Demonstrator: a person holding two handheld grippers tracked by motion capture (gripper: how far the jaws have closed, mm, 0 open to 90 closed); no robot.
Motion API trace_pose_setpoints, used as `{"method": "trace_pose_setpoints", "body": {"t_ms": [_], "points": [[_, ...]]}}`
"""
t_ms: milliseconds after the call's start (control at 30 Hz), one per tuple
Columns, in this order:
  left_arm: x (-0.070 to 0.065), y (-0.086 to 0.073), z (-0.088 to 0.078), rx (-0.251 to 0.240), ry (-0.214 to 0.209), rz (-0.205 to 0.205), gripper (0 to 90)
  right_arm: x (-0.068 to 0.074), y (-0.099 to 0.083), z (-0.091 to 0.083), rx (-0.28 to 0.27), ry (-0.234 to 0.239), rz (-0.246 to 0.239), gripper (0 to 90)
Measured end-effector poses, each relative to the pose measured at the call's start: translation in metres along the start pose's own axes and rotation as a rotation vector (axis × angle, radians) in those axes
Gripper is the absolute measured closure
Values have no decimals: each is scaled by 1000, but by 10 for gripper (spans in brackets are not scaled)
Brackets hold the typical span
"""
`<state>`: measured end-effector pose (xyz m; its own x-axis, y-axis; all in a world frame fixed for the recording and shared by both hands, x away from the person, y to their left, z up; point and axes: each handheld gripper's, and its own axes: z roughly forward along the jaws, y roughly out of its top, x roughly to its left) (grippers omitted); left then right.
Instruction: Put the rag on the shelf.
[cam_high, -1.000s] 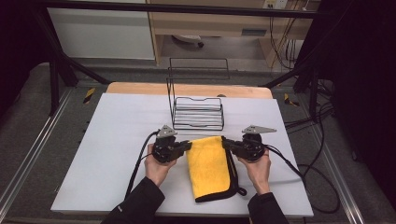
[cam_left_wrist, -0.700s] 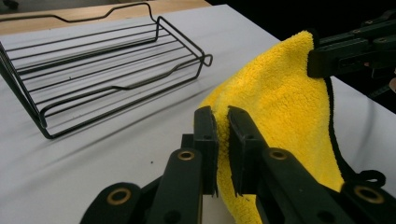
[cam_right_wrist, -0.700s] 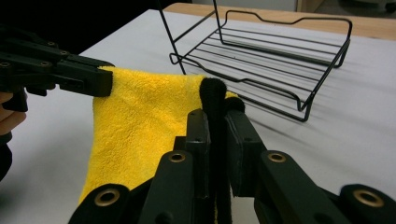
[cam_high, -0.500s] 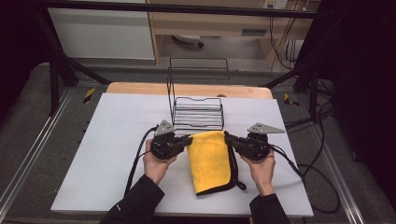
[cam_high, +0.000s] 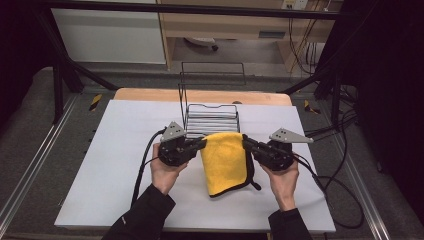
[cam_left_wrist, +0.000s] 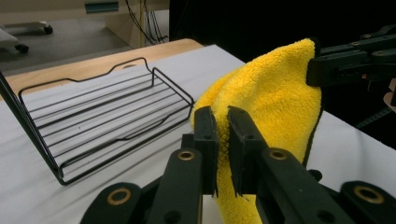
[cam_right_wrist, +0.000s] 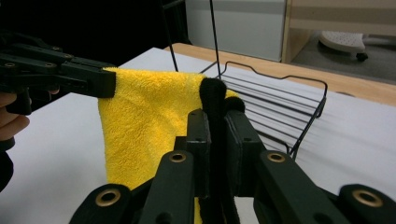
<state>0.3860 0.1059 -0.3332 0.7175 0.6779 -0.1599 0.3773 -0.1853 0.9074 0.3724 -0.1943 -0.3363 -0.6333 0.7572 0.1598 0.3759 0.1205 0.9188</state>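
Above the white surface (cam_high: 100, 165), just in front of the black wire rack (cam_high: 212, 118), we hold the folded yellow microfibre cloth with black edging (cam_high: 226, 162) by its two far corners. The left claw (cam_high: 202, 143) pinches one corner and the right claw (cam_high: 246, 142) pinches the other, each with its jaws pressed together on the fabric. To do this step well, we judge that both hands should rise at the same rate and keep the top edge taut and level, so neither corner slips and the hanging end clears the rack's front rim. The cloth is fluffy and bright yellow, its top edge stretched between the claws, its lower end draped onto the surface, with the dark binding running down its right side.
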Motion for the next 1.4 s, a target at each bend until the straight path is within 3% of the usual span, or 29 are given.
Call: {"method": "trace_pose_setpoints", "body": {"t_ms": [367, 767, 1400], "points": [[1, 16, -12, -76, 20, 21, 822, 8, 16, -3, -78, -9, -20, 814], [6, 31, -20, -146, 34, 18, 822, 18, 28, -2, -166, -31, -27, 814], [12, 56, -30, -254, 65, 23, 824, 29, 56, 0, -255, -56, -65, 815]]}}
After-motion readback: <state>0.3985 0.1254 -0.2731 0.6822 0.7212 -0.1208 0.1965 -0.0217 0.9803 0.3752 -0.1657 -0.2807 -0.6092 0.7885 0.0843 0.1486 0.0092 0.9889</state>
